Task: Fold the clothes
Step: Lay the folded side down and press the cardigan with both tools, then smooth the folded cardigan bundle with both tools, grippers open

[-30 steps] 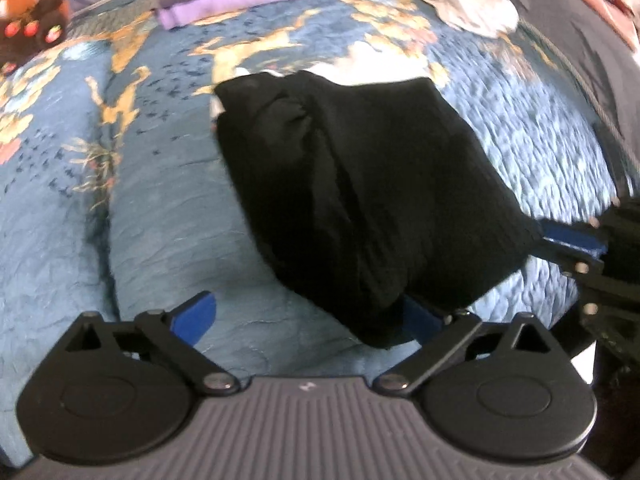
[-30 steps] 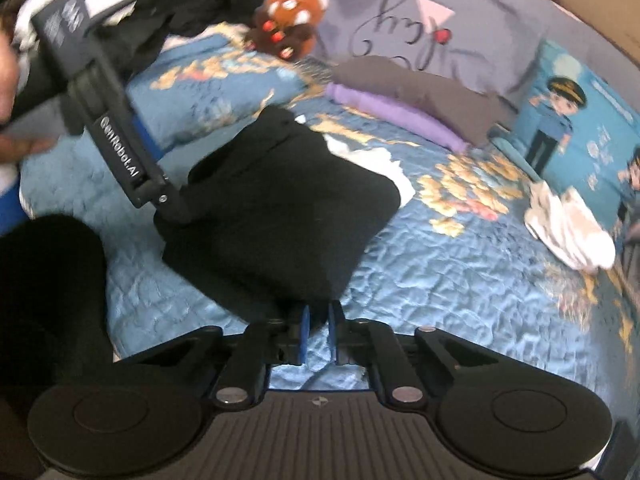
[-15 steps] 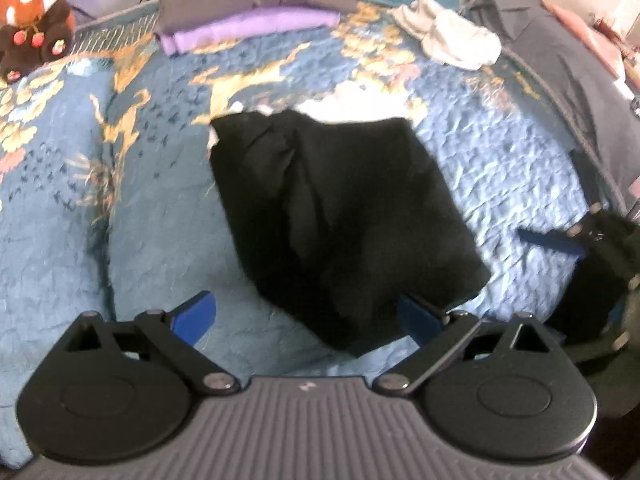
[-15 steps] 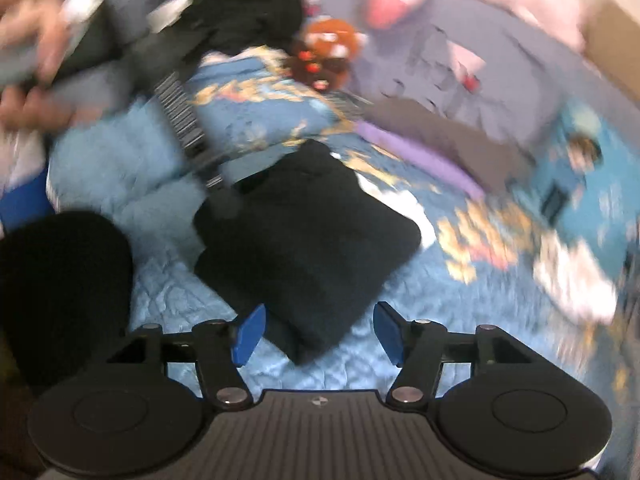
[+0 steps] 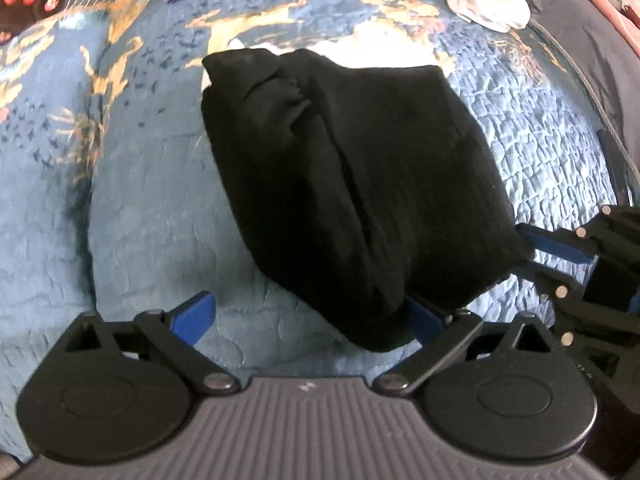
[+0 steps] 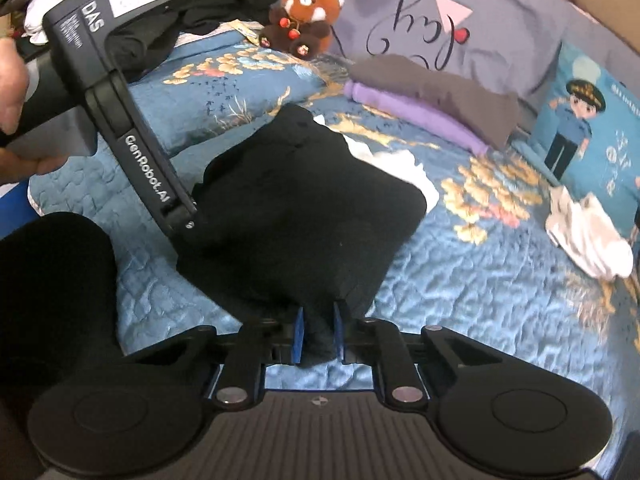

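Note:
A folded black garment [image 5: 352,184] lies on the blue quilted bedspread [image 5: 140,220]; it also shows in the right wrist view [image 6: 304,216]. My left gripper [image 5: 308,316] is open, its right finger tucked against the garment's near corner, its left finger over bare quilt. My right gripper [image 6: 318,336] is shut on the garment's near edge. In the left wrist view the right gripper [image 5: 560,248] touches the garment's right corner. In the right wrist view the left gripper's body [image 6: 140,160] reaches down to the garment's left edge.
A folded grey and purple stack [image 6: 432,100] lies at the back. A crumpled white cloth [image 6: 588,236] lies to the right by a blue cartoon pillow [image 6: 588,120]. A red panda plush [image 6: 308,16] sits at the back. A white patch [image 6: 396,164] shows behind the garment.
My right gripper was open half a second ago and has closed on the garment's near edge. The left gripper moved closer to the garment and stays open.

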{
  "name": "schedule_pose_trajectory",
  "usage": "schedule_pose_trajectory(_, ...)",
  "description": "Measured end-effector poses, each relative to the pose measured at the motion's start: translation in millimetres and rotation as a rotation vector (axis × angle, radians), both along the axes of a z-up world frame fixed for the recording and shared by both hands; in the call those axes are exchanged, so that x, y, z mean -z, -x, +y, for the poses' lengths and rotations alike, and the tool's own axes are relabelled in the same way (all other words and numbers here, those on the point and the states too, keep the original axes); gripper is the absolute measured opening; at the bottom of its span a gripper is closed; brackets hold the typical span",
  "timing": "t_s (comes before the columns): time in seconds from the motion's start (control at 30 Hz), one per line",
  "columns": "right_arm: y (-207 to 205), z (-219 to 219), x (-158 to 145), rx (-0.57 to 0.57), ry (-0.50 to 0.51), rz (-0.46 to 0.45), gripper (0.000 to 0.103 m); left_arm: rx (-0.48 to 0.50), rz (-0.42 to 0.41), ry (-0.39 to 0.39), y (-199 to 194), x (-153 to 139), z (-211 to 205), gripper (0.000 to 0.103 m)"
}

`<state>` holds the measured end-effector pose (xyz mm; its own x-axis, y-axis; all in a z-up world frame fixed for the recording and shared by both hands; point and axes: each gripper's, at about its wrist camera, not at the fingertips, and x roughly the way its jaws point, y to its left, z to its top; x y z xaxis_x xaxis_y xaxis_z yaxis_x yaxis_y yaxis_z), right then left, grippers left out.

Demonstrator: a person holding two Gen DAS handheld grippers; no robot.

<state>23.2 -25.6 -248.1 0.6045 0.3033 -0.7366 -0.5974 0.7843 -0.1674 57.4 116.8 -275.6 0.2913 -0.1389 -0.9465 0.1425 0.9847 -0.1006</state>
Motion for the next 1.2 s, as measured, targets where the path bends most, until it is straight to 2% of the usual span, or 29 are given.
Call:
schedule_pose_trajectory(0.17,-5,-10,10,0.047,-0.019,0.074,0.013,0.006,0.019,-0.013,3,9,-2,0.103)
schedule_pose_trajectory(0.23,-6,-13,9,0.043,-0.046,0.078,0.013,-0.005,0.013,-0.007,1,9,-2,0.103)
schedule_pose_trajectory(0.43,-1,-24,-13,0.036,-0.135,0.084,0.015,0.042,-0.066,-0.01,9,-23,-7,0.101)
schedule_pose_trajectory(0.47,0,-28,-17,0.04,-0.158,0.093,0.021,0.048,-0.082,-0.003,11,-31,-6,0.101)
schedule_pose_trajectory(0.57,2,-44,-32,0.055,-0.252,0.091,0.053,0.035,-0.136,0.032,12,-54,6,0.102)
schedule_pose_trajectory(0.6,1,-49,-36,0.064,-0.278,0.08,0.057,0.021,-0.149,0.043,11,-60,10,0.102)
schedule_pose_trajectory(0.73,-21,-58,-45,0.148,-0.354,0.09,0.061,-0.034,-0.179,0.07,-5,-75,15,0.102)
schedule_pose_trajectory(0.87,-52,-53,-42,0.243,-0.415,0.148,0.061,-0.023,-0.165,0.029,-22,-62,-9,0.102)
schedule_pose_trajectory(0.97,-64,-38,-36,0.232,-0.404,0.187,0.06,-0.008,-0.152,-0.007,-31,-51,-28,0.101)
schedule_pose_trajectory(1.03,-64,-32,-33,0.211,-0.385,0.191,0.06,-0.014,-0.141,-0.067,-36,-40,-34,0.102)
schedule_pose_trajectory(1.17,-57,-31,-26,0.194,-0.372,0.193,0.059,-0.035,-0.118,-0.046,-39,-31,-30,0.102)
schedule_pose_trajectory(1.2,-54,-31,-25,0.19,-0.372,0.194,0.059,-0.033,-0.121,-0.064,-38,-30,-31,0.102)
